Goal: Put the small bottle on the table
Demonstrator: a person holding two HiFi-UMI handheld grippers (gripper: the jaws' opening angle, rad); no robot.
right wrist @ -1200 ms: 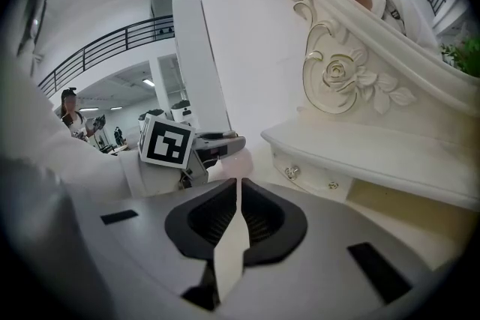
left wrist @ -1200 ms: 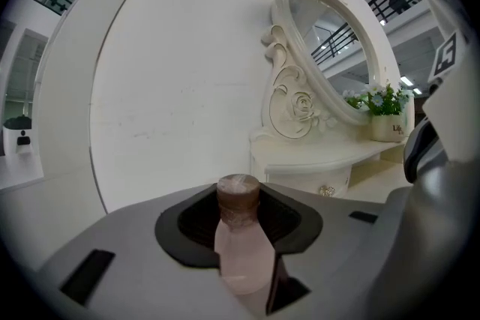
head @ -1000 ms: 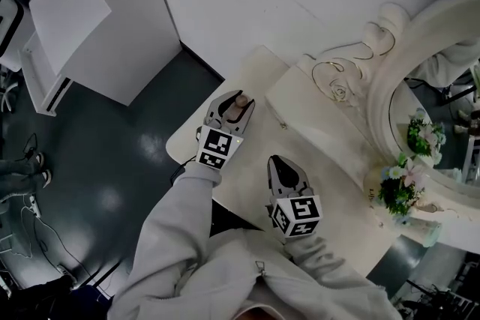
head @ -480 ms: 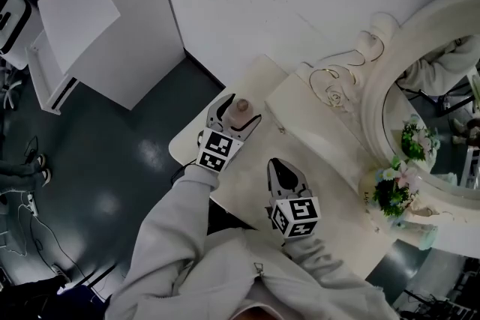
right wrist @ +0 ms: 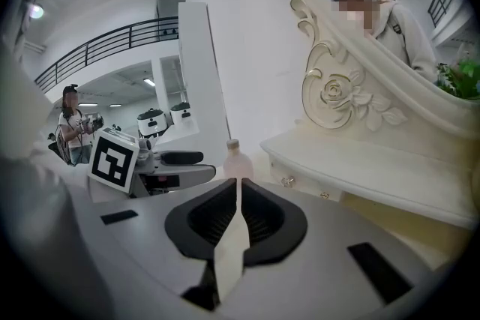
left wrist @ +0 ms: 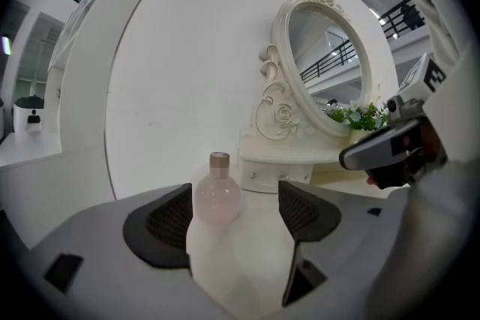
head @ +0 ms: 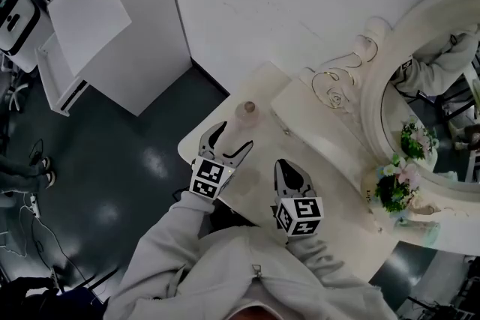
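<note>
The small round pink bottle with a tan cap stands upright on the cream dressing table, near its far left corner. My left gripper is a little short of the bottle, and its jaws are opening wide. Nothing is between the jaws. In the left gripper view the bottle stands just beyond the jaws, nearer the left one. My right gripper rests over the table to the right, shut and empty. The right gripper view shows the bottle ahead of the shut jaws and the left gripper to its left.
An ornate oval mirror stands on a raised drawer unit along the table's right side. Flowers sit by its base. The table's left edge drops to dark floor. A white partition stands to the left.
My left gripper opened and let go of the bottle, then drew back toward me. The bottle stays upright on the table. The right gripper has barely moved.
</note>
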